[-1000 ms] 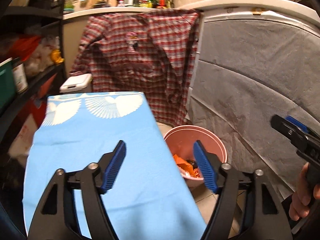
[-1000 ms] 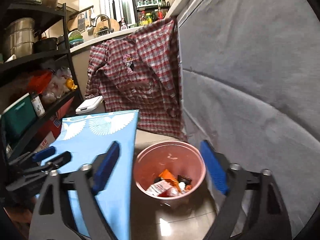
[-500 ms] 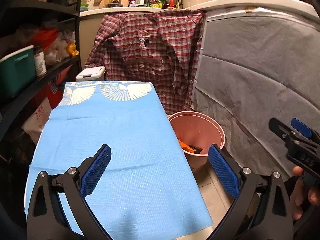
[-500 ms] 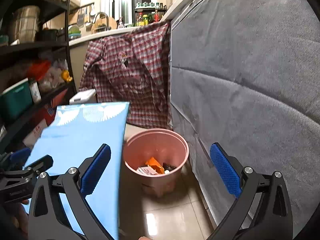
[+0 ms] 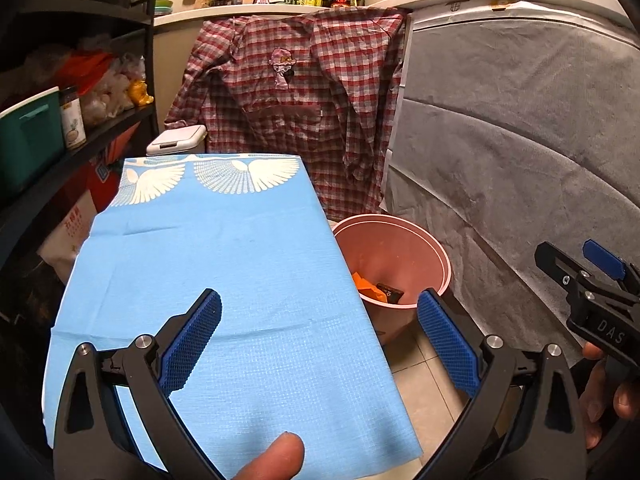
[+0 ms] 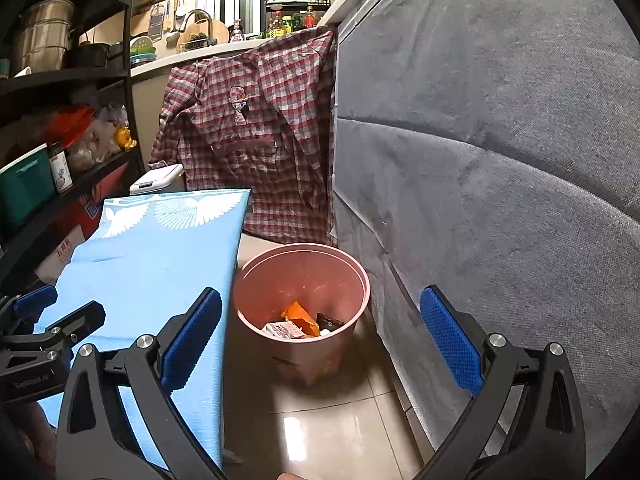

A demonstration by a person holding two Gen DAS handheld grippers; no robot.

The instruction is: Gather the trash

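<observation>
Now our left gripper (image 5: 318, 344) has just spread its jaws wide, empty over the blue cloth (image 5: 224, 280), our right gripper (image 6: 320, 342) gapes too, and the trash (image 6: 298, 322) lies in the pink bin (image 6: 300, 280), seemingly collected.

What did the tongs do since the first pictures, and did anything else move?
The left tongs have just been opening wider, with nothing between them. Both tongs pulled back a bit, so the pink bin and the blue cloth show more fully. The right tongs look open wide and empty throughout. The bin, its trash, the cloth and the checked shirt stayed put.
</observation>
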